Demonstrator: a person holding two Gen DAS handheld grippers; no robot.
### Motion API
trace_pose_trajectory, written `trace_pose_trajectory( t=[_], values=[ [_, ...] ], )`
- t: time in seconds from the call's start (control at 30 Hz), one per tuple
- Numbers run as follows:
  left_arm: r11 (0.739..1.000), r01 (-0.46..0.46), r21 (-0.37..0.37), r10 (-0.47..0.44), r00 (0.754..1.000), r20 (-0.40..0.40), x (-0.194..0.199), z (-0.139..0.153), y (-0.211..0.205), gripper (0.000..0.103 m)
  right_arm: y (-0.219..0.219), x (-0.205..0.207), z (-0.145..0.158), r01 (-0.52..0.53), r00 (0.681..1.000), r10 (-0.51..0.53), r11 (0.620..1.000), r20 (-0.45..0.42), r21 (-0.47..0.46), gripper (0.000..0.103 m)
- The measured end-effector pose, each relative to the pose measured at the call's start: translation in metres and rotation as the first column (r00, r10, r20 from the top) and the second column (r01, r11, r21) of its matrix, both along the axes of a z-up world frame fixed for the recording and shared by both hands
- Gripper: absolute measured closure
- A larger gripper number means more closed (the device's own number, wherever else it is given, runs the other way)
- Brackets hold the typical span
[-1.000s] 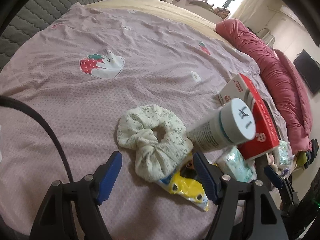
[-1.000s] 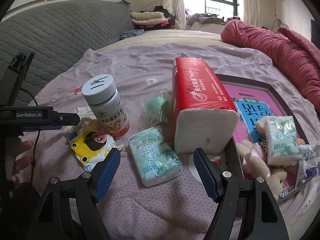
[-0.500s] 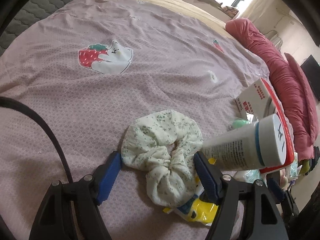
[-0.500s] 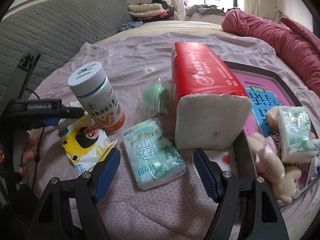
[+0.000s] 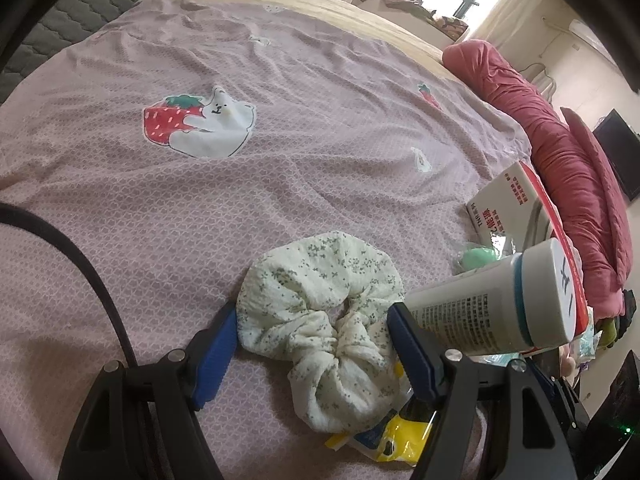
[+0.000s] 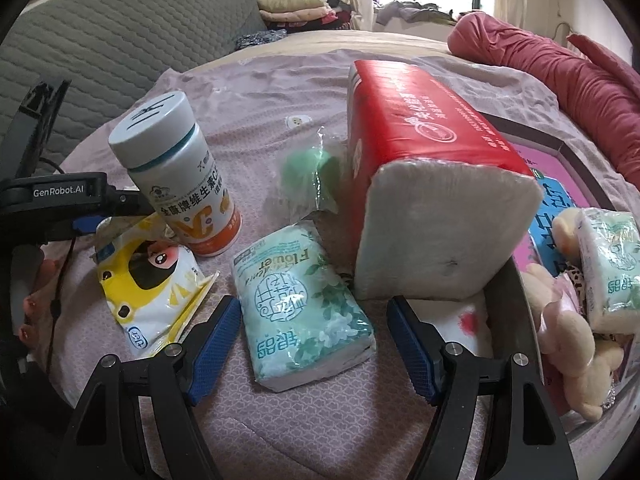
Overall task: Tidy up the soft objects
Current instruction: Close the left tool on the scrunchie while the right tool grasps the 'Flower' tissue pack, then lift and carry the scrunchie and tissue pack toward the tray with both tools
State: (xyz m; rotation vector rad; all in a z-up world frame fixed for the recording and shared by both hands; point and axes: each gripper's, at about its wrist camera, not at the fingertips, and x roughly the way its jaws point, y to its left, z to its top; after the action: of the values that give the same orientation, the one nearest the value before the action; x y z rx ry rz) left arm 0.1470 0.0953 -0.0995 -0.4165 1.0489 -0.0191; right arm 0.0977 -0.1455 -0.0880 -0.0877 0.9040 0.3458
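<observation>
A cream floral scrunchie (image 5: 324,320) lies on the pink bedsheet (image 5: 248,200), between the open blue pads of my left gripper (image 5: 308,348), partly over a yellow packet (image 5: 396,436). In the right wrist view, my right gripper (image 6: 312,348) is open around a mint tissue pack (image 6: 304,308) lying flat. Beside it are the yellow packet (image 6: 148,292), a white vitamin bottle (image 6: 180,176), a green sponge in a clear bag (image 6: 308,172) and a big red tissue pack (image 6: 428,176). The left gripper's body (image 6: 52,204) shows at the left edge.
A dark-rimmed tray (image 6: 560,148) at right holds a plush toy (image 6: 572,340), another mint tissue pack (image 6: 612,264) and a colourful book. A red duvet roll (image 6: 580,80) lies behind. A grey quilted headboard (image 6: 120,48) stands at the back left.
My left gripper has moved forward so its pads now flank the scrunchie. My right gripper has moved closer over the mint tissue pack. Both stay open.
</observation>
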Motion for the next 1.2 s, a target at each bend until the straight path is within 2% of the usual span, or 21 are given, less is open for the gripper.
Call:
trace_pose_trajectory(
  t=[0.1, 0.17, 0.23, 0.37, 0.57, 0.8, 1.03, 1.2],
  values=[
    [1.0, -0.002, 0.025, 0.002, 1.0, 0.004, 0.0, 0.0, -0.003, 0.035, 0.002, 0.0, -0.002, -0.009, 1.0, 0.009, 1.0, 0.004, -0.01, 0.027],
    [0.998, 0.002, 0.059, -0.002, 1.0, 0.001, 0.0, 0.001, -0.007, 0.041, 0.003, 0.001, -0.003, -0.013, 1.0, 0.013, 1.0, 0.003, -0.004, 0.037],
    [0.997, 0.009, 0.079, -0.009, 1.0, 0.001, -0.001, 0.001, -0.01, 0.048, 0.002, 0.001, -0.002, -0.018, 1.0, 0.018, 1.0, 0.001, 0.012, 0.039],
    [0.997, 0.043, 0.06, -0.044, 0.999, 0.01, -0.002, 0.002, -0.013, 0.066, -0.004, 0.001, -0.002, -0.019, 1.0, 0.02, 0.998, -0.011, 0.055, 0.043],
    [0.999, 0.043, 0.031, -0.044, 0.999, 0.014, -0.008, 0.003, -0.008, 0.079, -0.011, 0.0, 0.002, -0.017, 1.0, 0.019, 0.995, -0.012, 0.096, 0.046],
    [0.998, 0.047, 0.031, -0.048, 0.999, 0.026, -0.015, 0.006, -0.006, 0.086, -0.011, -0.004, 0.009, -0.028, 1.0, 0.029, 0.994, -0.004, 0.103, 0.046],
    [0.998, 0.04, 0.05, -0.041, 0.999, 0.031, -0.026, 0.011, -0.005, 0.087, -0.015, -0.009, 0.015, -0.025, 1.0, 0.025, 0.992, -0.001, 0.126, 0.046],
    [0.999, -0.003, 0.05, 0.0, 0.997, 0.072, -0.037, 0.024, 0.003, 0.087, -0.014, -0.015, 0.021, -0.036, 0.999, 0.034, 0.991, 0.019, 0.126, 0.047]
  ],
)
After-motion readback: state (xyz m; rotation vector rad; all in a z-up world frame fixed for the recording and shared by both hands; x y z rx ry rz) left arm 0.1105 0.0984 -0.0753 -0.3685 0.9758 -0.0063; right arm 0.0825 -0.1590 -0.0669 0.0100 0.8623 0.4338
